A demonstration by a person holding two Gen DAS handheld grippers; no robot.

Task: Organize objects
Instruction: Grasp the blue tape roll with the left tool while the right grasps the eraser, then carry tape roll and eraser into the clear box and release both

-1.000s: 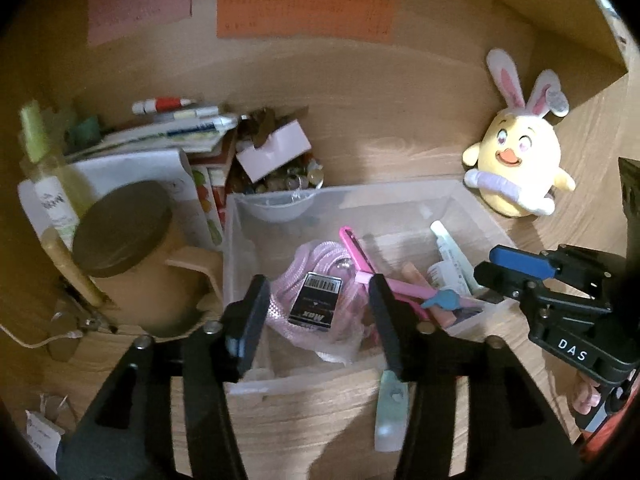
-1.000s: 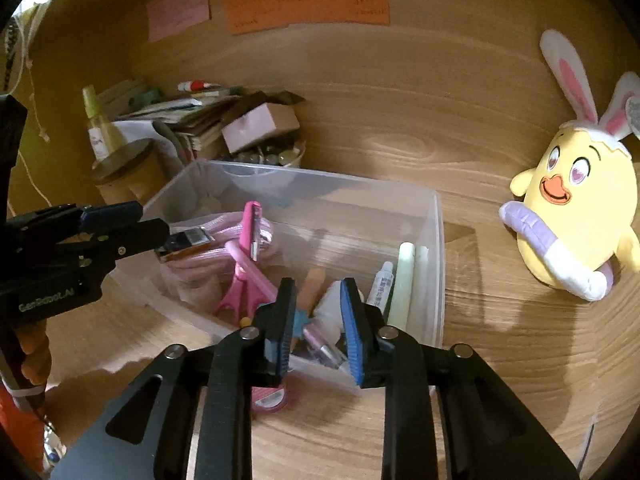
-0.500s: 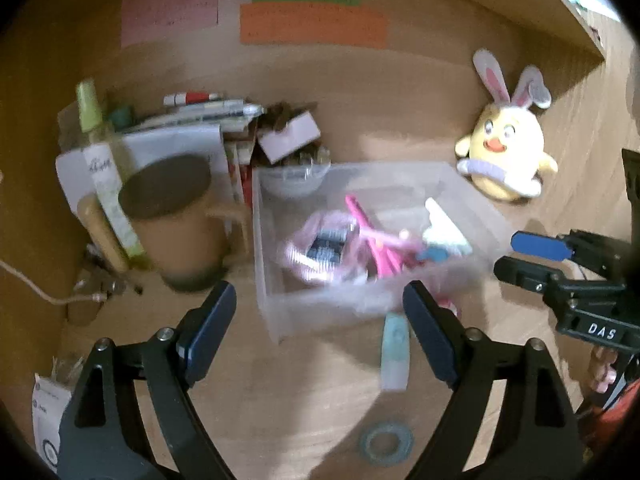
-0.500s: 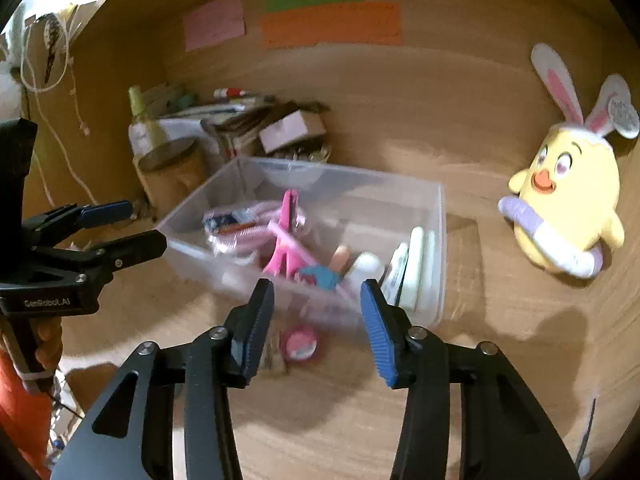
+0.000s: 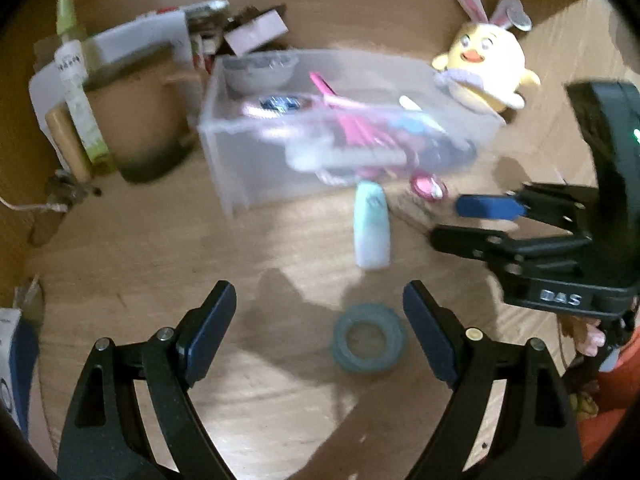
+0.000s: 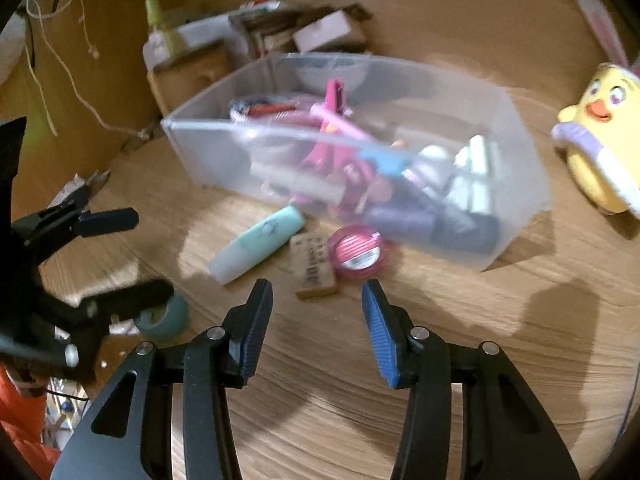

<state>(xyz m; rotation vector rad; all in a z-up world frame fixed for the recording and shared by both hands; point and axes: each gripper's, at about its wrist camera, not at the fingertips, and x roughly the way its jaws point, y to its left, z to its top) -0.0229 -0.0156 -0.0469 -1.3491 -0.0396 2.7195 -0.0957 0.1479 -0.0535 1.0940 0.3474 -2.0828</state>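
Both claws hang empty over the loose things in front of the clear bin.

The left claw (image 5: 318, 312) gapes wide, jaws just opened, with the teal tape roll (image 5: 367, 338) on the worktop (image 5: 160, 264) near its right pad. The right claw (image 6: 316, 312), jaws parted and just opened, holds nothing. Only its view shows the eraser (image 6: 314, 266) between the mint tube (image 6: 256, 244) and pink tape roll (image 6: 357, 252), just before the clear bin (image 6: 516, 184). The chick plush (image 5: 484, 66) sits whole only in the left view.
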